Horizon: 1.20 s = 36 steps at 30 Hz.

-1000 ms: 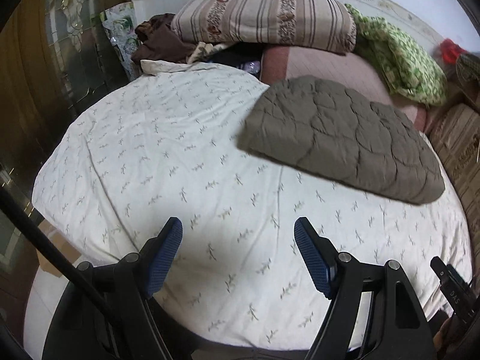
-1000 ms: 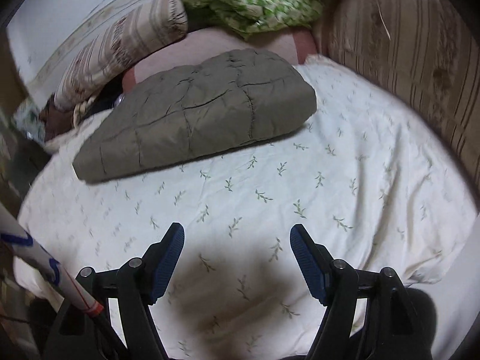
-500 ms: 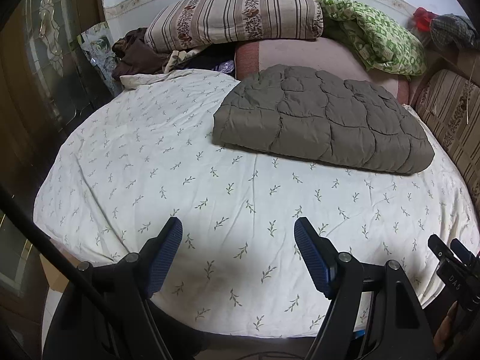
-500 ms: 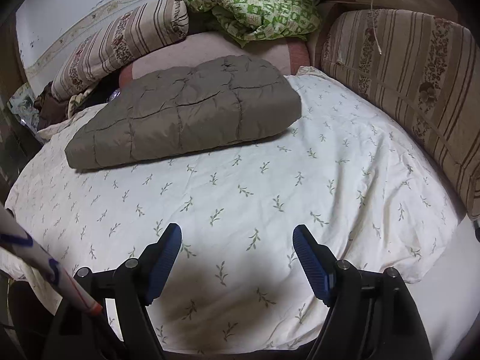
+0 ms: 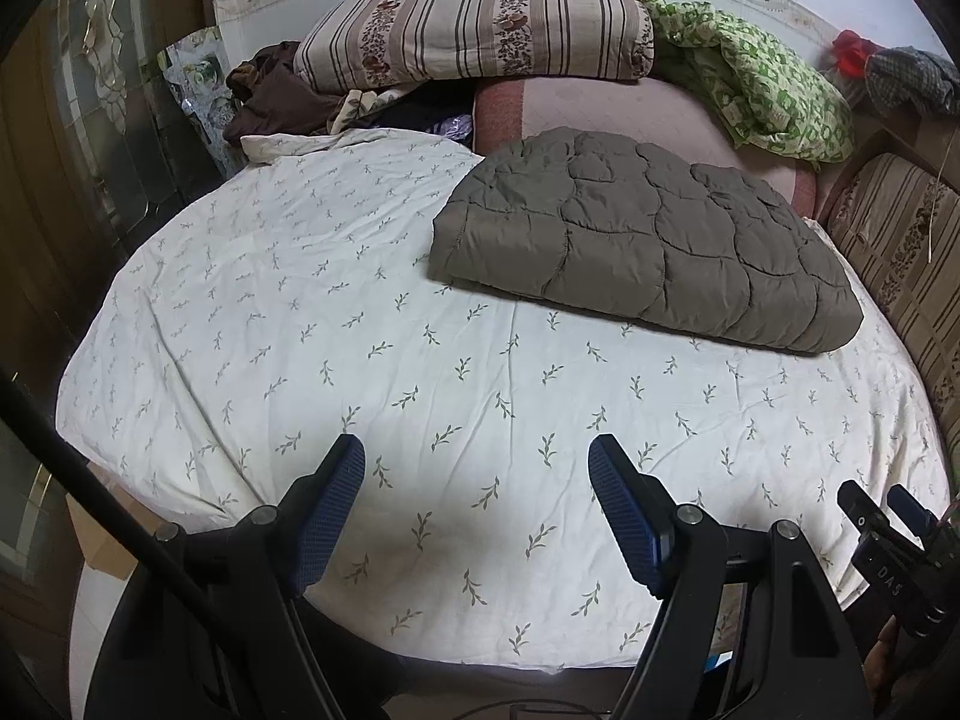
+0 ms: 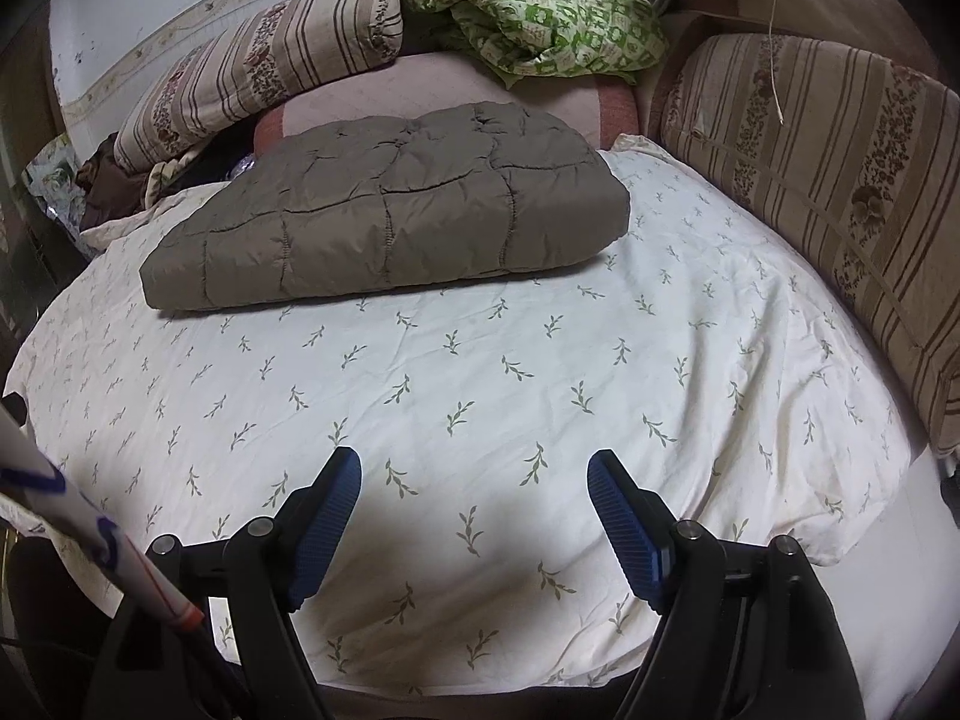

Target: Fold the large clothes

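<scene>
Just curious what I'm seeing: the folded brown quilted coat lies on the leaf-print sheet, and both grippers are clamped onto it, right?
Not quite. The folded brown quilted coat does lie on the leaf-print sheet, but both wrist views show the left gripper and right gripper open, holding nothing.

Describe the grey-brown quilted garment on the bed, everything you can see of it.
The grey-brown quilted garment is puffy, padded fabric with a slight sheen, stitched into curved and squarish panels. It lies folded into a thick, roughly rectangular bundle, flat on the leaf-print sheet, at the far side of the bed. Its back edge meets the pink cushion behind it. No sleeves, collar or zip show. Neither gripper touches it; both stand open over bare sheet nearer the camera.
</scene>
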{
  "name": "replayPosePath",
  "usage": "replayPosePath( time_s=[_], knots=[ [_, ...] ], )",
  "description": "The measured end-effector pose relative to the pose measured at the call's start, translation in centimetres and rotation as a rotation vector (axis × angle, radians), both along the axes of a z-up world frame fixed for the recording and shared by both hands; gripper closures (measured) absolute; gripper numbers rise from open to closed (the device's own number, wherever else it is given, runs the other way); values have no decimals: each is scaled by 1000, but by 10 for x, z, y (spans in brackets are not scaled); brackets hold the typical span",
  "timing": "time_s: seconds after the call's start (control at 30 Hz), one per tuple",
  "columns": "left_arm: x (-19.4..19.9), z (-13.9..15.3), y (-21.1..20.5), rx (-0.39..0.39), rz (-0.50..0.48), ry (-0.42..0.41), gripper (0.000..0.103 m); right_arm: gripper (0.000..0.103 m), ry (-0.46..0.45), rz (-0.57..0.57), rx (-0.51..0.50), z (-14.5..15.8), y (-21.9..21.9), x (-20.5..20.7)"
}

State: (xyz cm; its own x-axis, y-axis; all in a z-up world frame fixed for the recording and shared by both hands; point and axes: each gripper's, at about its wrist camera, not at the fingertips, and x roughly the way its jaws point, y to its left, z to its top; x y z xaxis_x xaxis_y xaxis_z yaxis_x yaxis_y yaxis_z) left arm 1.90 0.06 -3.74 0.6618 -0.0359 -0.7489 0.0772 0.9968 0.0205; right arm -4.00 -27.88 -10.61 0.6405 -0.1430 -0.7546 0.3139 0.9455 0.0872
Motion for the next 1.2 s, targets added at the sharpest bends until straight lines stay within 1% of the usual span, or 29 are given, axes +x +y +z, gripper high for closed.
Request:
replayPosePath(
  time_s=[0.33,0.77,1.2],
  knots=[
    [-7,5,9,-22,1,-8,27,20,7,26,-29,7,17,-3],
    [-21,10,21,-59,9,-16,27,20,1,28,-27,13,25,-17],
    [-47,27,32,-81,7,-62,27,18,-42,46,-12,31,35,-37]
  ],
)
